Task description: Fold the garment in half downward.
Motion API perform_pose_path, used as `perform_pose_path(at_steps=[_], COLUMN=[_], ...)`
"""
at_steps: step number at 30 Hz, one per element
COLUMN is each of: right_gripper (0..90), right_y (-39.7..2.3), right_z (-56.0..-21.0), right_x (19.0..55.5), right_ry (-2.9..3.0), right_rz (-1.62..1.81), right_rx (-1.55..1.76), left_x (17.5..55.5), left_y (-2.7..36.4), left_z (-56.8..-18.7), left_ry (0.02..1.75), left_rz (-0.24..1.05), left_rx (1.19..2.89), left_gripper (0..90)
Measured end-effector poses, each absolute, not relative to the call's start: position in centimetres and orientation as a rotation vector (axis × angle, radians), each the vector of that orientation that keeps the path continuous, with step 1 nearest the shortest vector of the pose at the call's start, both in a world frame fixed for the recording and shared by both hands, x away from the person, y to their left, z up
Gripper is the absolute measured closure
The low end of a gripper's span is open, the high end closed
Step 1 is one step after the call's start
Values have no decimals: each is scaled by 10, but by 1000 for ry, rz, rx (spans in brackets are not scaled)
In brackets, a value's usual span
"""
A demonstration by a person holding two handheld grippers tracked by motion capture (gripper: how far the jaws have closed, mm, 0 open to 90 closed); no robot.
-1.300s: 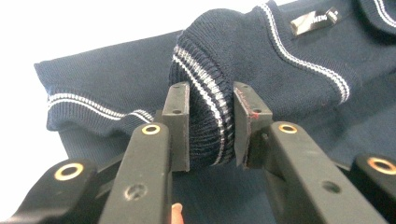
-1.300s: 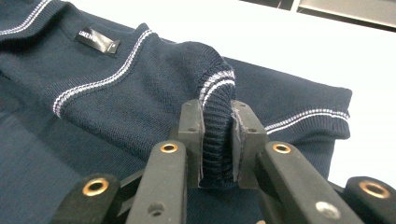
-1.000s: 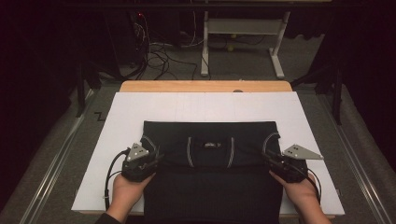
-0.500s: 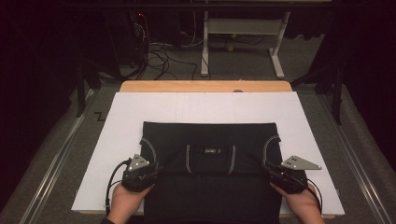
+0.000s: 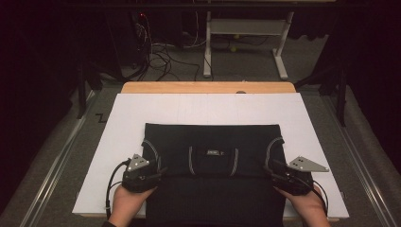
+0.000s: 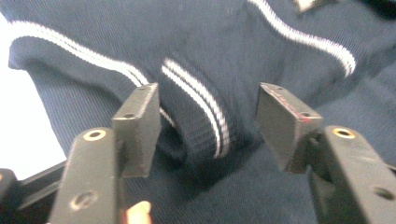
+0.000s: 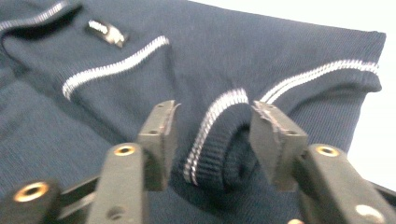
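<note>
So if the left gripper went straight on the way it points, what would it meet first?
Probably the striped fold of the dark garment, lying between the left gripper's open jaws, which have just been opening.

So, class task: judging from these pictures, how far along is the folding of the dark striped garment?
Done: the garment lies flat on the white sheet, its top part already folded toward the person, striped cuffs at the fold. In hand: the left tool and right tool have just been opening, pads clear of the cuffs. Left: probably further folds, since the near part is still laid out.
</note>
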State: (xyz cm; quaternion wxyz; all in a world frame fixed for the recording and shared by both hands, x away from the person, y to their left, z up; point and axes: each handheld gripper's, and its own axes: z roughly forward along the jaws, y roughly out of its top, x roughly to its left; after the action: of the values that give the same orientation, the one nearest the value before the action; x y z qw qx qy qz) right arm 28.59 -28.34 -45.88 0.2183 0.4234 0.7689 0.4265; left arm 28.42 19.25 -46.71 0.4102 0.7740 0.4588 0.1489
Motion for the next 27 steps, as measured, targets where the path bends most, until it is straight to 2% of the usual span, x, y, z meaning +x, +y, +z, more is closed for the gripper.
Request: perform_pose_path(at_steps=[4,11,21,26,27], right_gripper=[432,403,398,441,457], right_y=[-281,-257,-216,-203,-201], right_z=[-452,-438,-444,-452,-454], right_x=[287,309,348,357,358], right_ry=[2097,2121,2217,2274,2287], right_rz=[1220,1235,1135,1095,1090], right_rx=[1156,1126,1147,1175,1171], left_x=[291,318,356,368,369], left_y=[192,182,133,109,106], left_z=[-459,-441,-440,-450,-452], left_ry=[1129,1112,1131,1172,1181], left_rz=[353,317,249,203,203], left_rx=[1911,1879,2018,2076,2085], left_gripper=[243,259,280,285,312])
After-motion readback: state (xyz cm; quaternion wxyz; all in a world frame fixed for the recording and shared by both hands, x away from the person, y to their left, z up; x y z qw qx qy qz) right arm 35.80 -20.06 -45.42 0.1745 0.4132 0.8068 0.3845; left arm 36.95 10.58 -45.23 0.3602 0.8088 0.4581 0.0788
